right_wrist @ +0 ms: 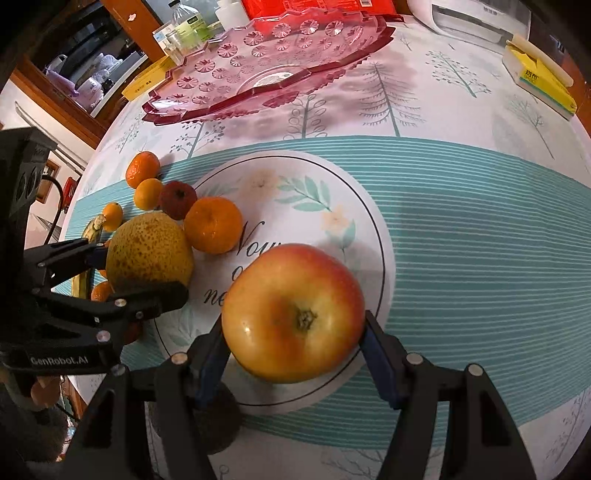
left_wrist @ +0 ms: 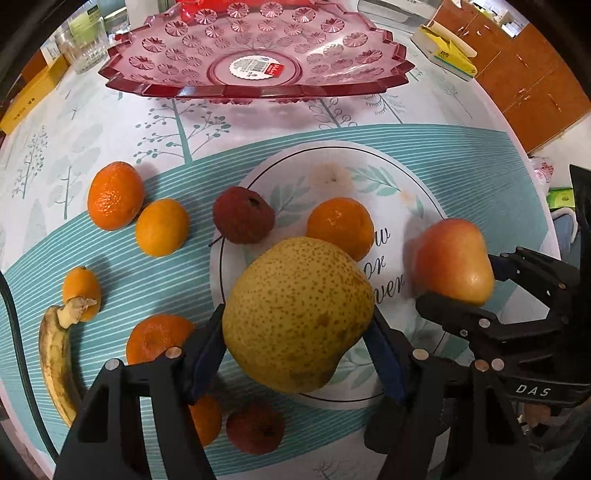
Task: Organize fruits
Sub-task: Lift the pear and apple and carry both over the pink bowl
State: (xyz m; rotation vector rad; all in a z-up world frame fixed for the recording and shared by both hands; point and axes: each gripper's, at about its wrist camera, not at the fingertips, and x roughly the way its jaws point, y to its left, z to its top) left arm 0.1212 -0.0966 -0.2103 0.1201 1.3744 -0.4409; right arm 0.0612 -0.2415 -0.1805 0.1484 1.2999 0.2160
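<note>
While left claw [left_wrist: 295, 328] clamps pear [left_wrist: 295, 314], right claw [right_wrist: 293, 336] clamps apple [right_wrist: 293, 312]; plate [right_wrist: 369, 206] right edge seemingly clear.

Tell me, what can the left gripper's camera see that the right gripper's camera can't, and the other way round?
Only the left view shows the fruit at its near edge, a lychee-like red fruit among them, and the full banana. Only the right view shows the apple's stem end and a white appliance at the back. Both show the pear in the left gripper, the right gripper clamping the apple, and the red glass tray.
</note>
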